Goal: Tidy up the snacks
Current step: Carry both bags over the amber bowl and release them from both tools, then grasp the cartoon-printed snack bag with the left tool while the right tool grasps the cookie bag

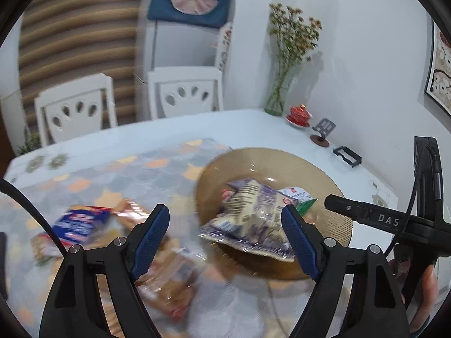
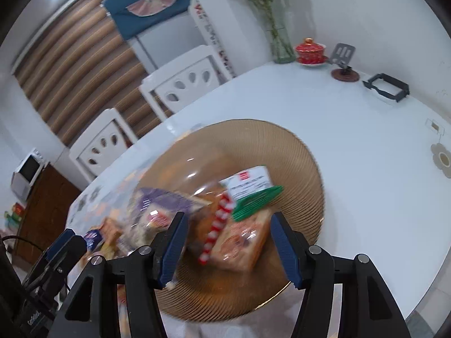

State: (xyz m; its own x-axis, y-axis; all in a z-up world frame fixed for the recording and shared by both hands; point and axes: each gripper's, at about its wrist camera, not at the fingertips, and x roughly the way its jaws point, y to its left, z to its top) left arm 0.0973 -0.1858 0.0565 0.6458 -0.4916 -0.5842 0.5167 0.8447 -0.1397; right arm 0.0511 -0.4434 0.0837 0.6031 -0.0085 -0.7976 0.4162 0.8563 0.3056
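An amber ribbed glass bowl [image 1: 332, 197] [image 2: 296, 152] stands on the patterned tablecloth. In it lie a purple and cream snack packet [image 1: 253, 211] [image 2: 163, 200], a white and green packet [image 1: 298, 194] [image 2: 251, 186] and an orange packet with a red-and-white stripe [image 2: 242, 242]. My left gripper [image 1: 225, 239] is open above the bowl's near rim, with the purple packet lying free between its fingers. My right gripper [image 2: 228, 246] is open over the orange packet, pads apart from it. A blue and red packet [image 1: 79, 222] and blurred brown packets [image 1: 169, 276] lie on the cloth to the left.
At the table's far right corner stand a glass vase of dried flowers [image 1: 277, 98], a red lidded cup [image 1: 300, 114], a small phone stand [image 1: 322, 131] and a black holder [image 1: 346, 156]. Two white chairs [image 1: 186, 93] stand behind the table. The wall runs along the right.
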